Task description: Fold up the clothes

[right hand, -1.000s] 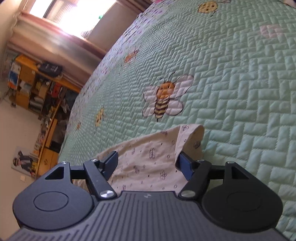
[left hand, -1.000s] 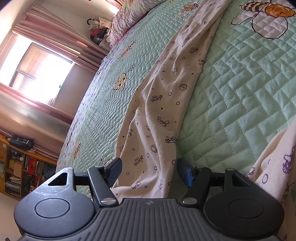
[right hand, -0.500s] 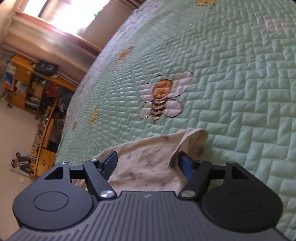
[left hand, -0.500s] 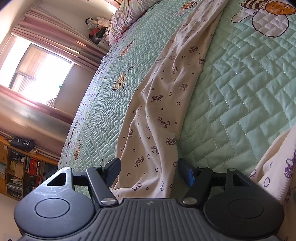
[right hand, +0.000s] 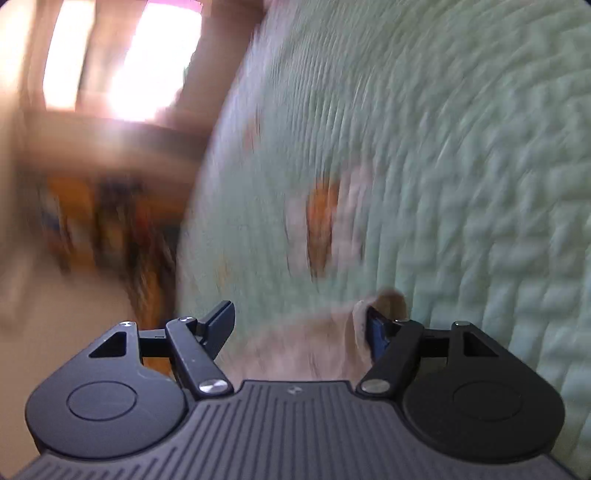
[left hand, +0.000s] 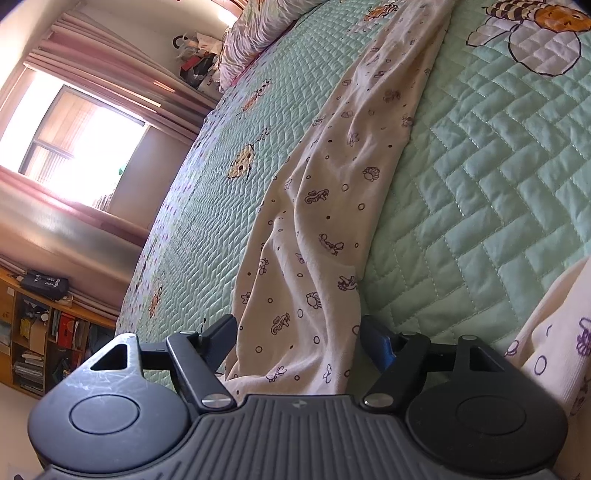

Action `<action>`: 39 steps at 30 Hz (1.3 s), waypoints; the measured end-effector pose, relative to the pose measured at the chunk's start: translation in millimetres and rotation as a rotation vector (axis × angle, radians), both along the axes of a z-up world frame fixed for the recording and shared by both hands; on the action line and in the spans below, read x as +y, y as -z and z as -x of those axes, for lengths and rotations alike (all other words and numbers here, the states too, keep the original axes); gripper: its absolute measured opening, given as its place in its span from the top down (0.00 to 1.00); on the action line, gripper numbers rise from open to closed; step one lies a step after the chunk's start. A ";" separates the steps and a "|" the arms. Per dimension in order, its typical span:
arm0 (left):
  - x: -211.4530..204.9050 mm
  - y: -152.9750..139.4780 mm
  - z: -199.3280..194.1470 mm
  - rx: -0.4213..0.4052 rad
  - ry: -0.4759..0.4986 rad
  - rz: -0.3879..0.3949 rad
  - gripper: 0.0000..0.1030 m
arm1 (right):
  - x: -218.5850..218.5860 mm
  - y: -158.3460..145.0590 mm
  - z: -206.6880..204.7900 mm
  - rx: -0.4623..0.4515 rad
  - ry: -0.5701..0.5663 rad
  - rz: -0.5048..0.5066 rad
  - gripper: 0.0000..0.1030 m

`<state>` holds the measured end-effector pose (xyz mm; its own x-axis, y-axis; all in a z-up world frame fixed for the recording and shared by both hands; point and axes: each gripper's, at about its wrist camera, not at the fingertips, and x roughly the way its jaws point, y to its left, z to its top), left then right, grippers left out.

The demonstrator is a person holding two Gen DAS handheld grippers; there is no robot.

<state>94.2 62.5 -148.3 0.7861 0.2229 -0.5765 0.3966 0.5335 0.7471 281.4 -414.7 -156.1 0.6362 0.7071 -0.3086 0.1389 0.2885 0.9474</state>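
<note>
A cream garment printed with small purple figures [left hand: 332, 206] lies stretched along the green quilted bedspread [left hand: 480, 166]. Its near end sits between the fingers of my left gripper [left hand: 297, 334]. Those jaws are opening and the pads stand just clear of the cloth on both sides. Another cream printed part [left hand: 554, 332] shows at the right edge. The right wrist view is blurred by motion. There my right gripper [right hand: 299, 325] is open, with a cream cloth end [right hand: 295, 354] between its fingers and a raised fold beside the right finger [right hand: 376, 332].
Floral pillows [left hand: 258, 26] lie at the far end of the bed. A bright window with pink curtains [left hand: 85, 147] and a wooden bookshelf [left hand: 33, 332] stand beyond the bed's left edge. A bee patch [right hand: 321, 221] on the quilt lies ahead of my right gripper.
My right gripper has rolled and shifted, so its view has turned and blurred; the cloth's fold now sits by its right finger. The left jaws have spread slightly, hand still.
</note>
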 end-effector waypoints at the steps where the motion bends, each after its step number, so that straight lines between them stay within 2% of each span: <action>1: 0.2 -0.3 0.3 0.001 0.000 0.001 0.26 | -12.3 10.2 2.5 0.012 0.089 -0.094 0.29; 2: 0.5 -0.3 0.8 0.000 0.001 0.003 0.26 | -20.3 20.1 4.1 0.033 0.141 -0.158 0.30; 5: 1.6 0.0 2.1 -0.001 0.006 0.006 0.26 | -25.3 27.3 2.5 0.044 0.138 -0.189 0.30; 11: 4.8 0.2 3.6 -0.004 0.004 0.017 0.26 | -18.3 11.2 -15.6 0.126 0.070 -0.097 0.28; 16: 6.4 0.0 6.4 -0.001 0.008 0.018 0.26 | -29.7 18.4 -36.4 0.196 0.168 -0.207 0.26; 21: 6.8 1.3 6.5 -0.005 0.013 0.018 0.26 | -24.7 11.4 -30.5 0.163 0.066 -0.144 0.26; 26: 6.9 3.0 7.2 -0.010 0.014 0.012 0.26 | -13.4 -5.3 -20.0 0.105 -0.077 -0.018 0.22; 30: 4.8 3.3 6.6 -0.020 0.011 0.000 0.26 | -2.7 -14.6 -31.4 0.089 -0.147 0.025 0.22; 32: 5.1 2.9 6.8 -0.024 0.009 0.002 0.26 | -5.4 -16.9 -40.8 0.053 -0.092 -0.030 0.22; 34: 5.4 2.2 6.6 -0.024 0.007 0.004 0.26 | -17.8 -6.3 -43.9 0.020 0.081 -0.169 0.22; 36: 5.9 1.1 6.1 -0.022 0.006 0.007 0.26 | -26.8 8.8 -41.4 0.047 0.219 -0.228 0.22; 39: 6.6 0.4 6.6 -0.022 0.009 0.012 0.26 | -27.5 17.8 -34.6 0.043 0.252 -0.253 0.22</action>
<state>87.7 69.0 -148.7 0.8008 0.2087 -0.5613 0.3849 0.5387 0.7494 316.0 -442.2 -173.9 0.7903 0.5875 -0.1741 0.2174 -0.0032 0.9761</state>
